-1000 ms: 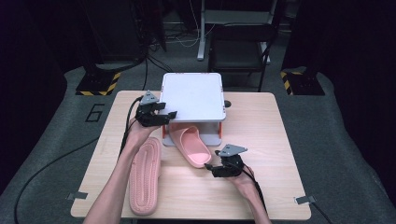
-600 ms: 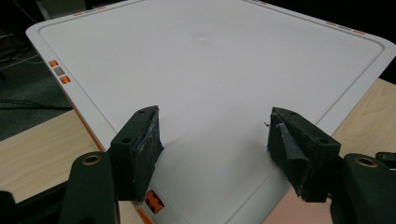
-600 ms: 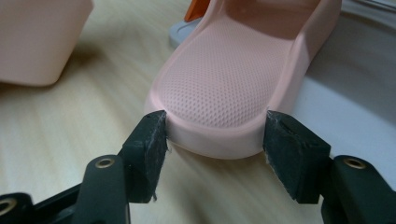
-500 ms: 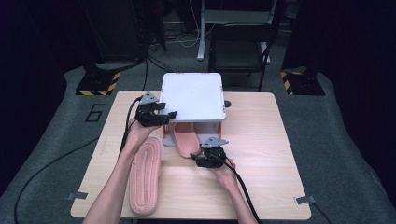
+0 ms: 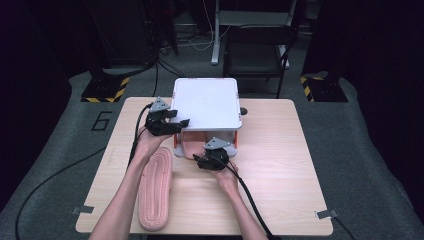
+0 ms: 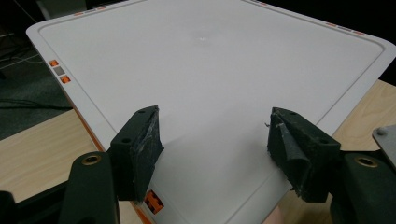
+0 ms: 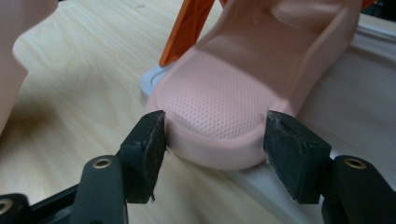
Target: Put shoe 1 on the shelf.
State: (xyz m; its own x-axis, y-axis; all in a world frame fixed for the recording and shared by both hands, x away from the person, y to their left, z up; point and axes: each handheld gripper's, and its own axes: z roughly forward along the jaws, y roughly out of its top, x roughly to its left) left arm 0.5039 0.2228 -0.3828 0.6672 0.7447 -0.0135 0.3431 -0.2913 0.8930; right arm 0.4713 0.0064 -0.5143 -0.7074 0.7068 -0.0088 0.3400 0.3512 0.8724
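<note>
A pink slipper [image 7: 224, 93] lies heel-first towards me, its toe end under the white top of a small rack [image 5: 207, 102] with orange legs [image 7: 191, 23]. My right gripper [image 7: 215, 140] has just been closing, and its pads press on both sides of the heel. From above, that right gripper [image 5: 200, 160] is at the rack's front edge, with a bit of the slipper [image 5: 187, 147] showing under the top. My left gripper [image 6: 215, 149] hovers open over the near left corner of the rack top [image 6: 210, 60], with nothing between its pads. The left gripper [image 5: 175, 124] stays there in the high view.
The second pink slipper [image 5: 155, 187] lies sole-up on the wooden table [image 5: 280, 165] at the front left, beside the person's left forearm. The slipper's heel rests on the rack's pale lower shelf [image 7: 350, 65]. Cables trail from both grippers towards the front edge.
My right gripper has moved left and towards the rack with the slipper's heel, sliding the slipper under the rack top. The left gripper has stayed in place.
</note>
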